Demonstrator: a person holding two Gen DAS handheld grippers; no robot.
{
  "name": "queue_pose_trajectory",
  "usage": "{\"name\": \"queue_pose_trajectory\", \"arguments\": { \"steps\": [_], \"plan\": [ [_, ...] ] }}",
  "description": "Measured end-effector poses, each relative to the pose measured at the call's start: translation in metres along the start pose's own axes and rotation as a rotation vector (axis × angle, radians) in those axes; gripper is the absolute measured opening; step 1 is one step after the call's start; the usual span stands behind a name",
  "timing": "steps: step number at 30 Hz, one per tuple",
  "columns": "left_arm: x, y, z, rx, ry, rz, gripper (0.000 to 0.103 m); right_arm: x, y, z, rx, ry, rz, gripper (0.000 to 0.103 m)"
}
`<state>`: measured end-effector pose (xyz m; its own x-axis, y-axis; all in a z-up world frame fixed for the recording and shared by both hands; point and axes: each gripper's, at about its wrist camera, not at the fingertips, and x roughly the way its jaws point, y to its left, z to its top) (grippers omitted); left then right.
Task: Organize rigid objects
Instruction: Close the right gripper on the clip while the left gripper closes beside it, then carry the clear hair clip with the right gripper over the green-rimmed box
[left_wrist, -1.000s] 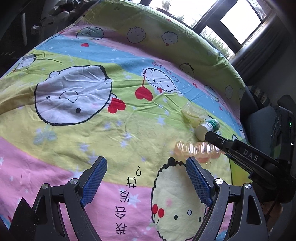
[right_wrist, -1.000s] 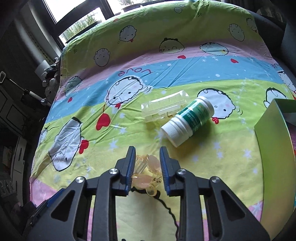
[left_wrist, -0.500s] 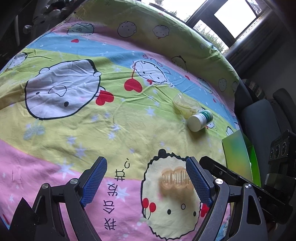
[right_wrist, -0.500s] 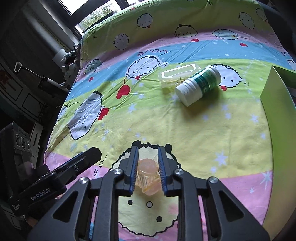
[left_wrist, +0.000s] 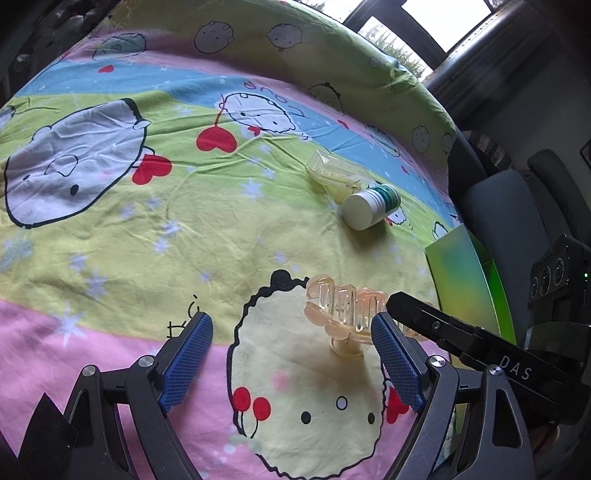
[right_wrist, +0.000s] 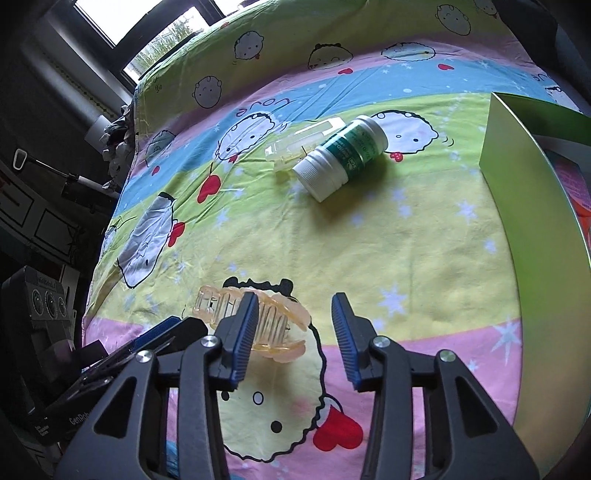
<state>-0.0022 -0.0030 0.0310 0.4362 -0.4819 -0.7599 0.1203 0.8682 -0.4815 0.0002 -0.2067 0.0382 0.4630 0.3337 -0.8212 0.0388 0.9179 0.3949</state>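
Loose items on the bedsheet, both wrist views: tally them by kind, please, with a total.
Hair claw clip, translucent peach: 1
Pill bottle, white with green label, lying on its side: 1
Clear plastic case, behind and touching the bottle: 1
Green box, at the sheet's edge: 1
Total: 4

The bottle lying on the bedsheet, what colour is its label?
Green, on a white bottle; the right wrist view shows it best.

The hair claw (left_wrist: 341, 308) looked like glossy translucent plastic. The bedsheet (left_wrist: 221, 229) was matt, wrinkled cloth. The bottle (right_wrist: 341, 160) had a smooth plastic finish.
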Motion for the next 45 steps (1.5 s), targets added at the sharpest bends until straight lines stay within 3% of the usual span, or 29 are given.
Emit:
{"name": "queue_pose_trajectory", "arguments": {
  "steps": [8,13,21,24,27,35,45],
  "plan": [
    [0.006,-0.007,-0.001,0.04,-0.033,0.032,0.087,0.004,-0.008,0.001,0.041,0.017,0.039,0.051],
    [0.007,-0.01,-0.002,0.062,-0.044,0.041,0.065,0.009,-0.009,0.002,0.056,0.031,0.079,0.052],
    [0.009,-0.011,-0.002,0.059,-0.05,0.004,0.043,0.015,-0.007,0.001,0.051,0.035,0.118,0.05],
    [0.009,-0.013,-0.002,0.066,-0.052,-0.004,0.038,0.019,-0.005,0.0,0.062,0.045,0.183,0.036],
    [0.007,-0.017,-0.003,0.086,-0.061,0.006,0.038,0.016,0.002,0.0,0.035,0.029,0.185,0.025],
    [-0.008,-0.035,0.001,0.116,-0.092,-0.014,0.038,-0.008,0.002,0.004,0.023,-0.033,0.186,0.026],
    [-0.023,-0.108,0.009,0.26,-0.138,-0.049,0.038,-0.077,-0.03,0.011,0.056,-0.193,0.176,0.026]
  ]
}}
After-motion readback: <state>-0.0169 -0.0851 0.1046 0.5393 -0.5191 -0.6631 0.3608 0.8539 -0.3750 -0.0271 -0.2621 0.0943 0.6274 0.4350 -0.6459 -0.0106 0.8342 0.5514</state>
